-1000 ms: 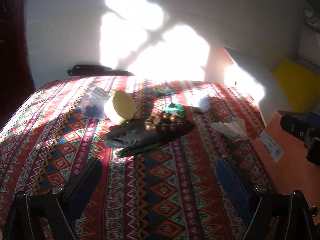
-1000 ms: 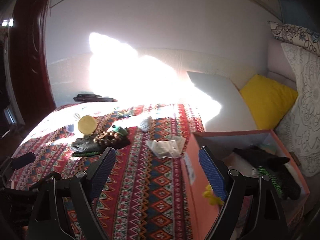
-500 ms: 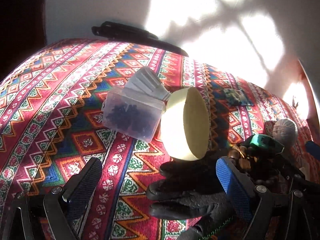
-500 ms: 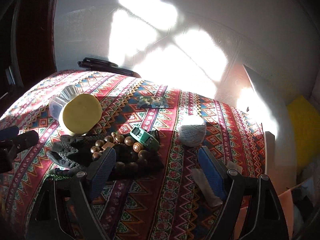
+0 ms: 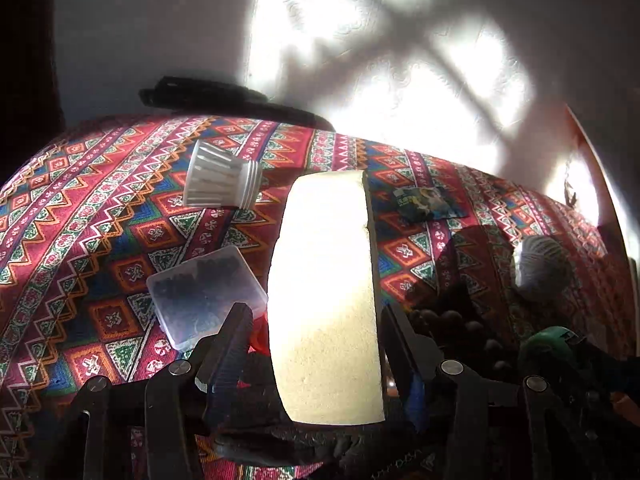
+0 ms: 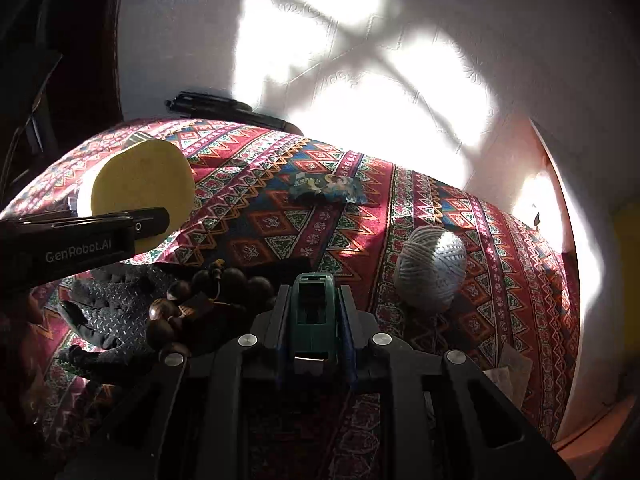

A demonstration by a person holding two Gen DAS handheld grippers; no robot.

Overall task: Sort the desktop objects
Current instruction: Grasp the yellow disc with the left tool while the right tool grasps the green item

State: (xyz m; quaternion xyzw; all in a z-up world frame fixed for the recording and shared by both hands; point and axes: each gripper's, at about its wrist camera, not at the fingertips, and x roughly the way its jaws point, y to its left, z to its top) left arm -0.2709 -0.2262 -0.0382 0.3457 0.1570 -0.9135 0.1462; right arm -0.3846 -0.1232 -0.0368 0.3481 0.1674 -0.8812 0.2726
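A thick pale yellow disc (image 5: 326, 300) stands on edge on a black glove (image 6: 108, 320). My left gripper (image 5: 316, 332) is open and straddles the disc: the right finger is against it and a small gap shows at the left finger. My right gripper (image 6: 314, 300) is shut on a small green toy car (image 6: 312, 308), low over the patterned cloth (image 6: 280, 236). A string of brown wooden beads (image 6: 208, 292) lies on the glove just left of the car. The left gripper's housing (image 6: 80, 240) hides part of the disc (image 6: 140, 176) in the right wrist view.
A clear box of dark bits (image 5: 204, 296) and a white ribbed part (image 5: 220, 180) lie left of the disc. A ball of white string (image 6: 434, 268), a wipes packet (image 6: 326, 188) and crumpled plastic (image 6: 504, 376) are to the right. A black object (image 5: 224, 96) lines the far edge.
Both grippers moved forward and down to the pile. The left fingers narrowed around the yellow disc. The right fingers shut on the green toy car.
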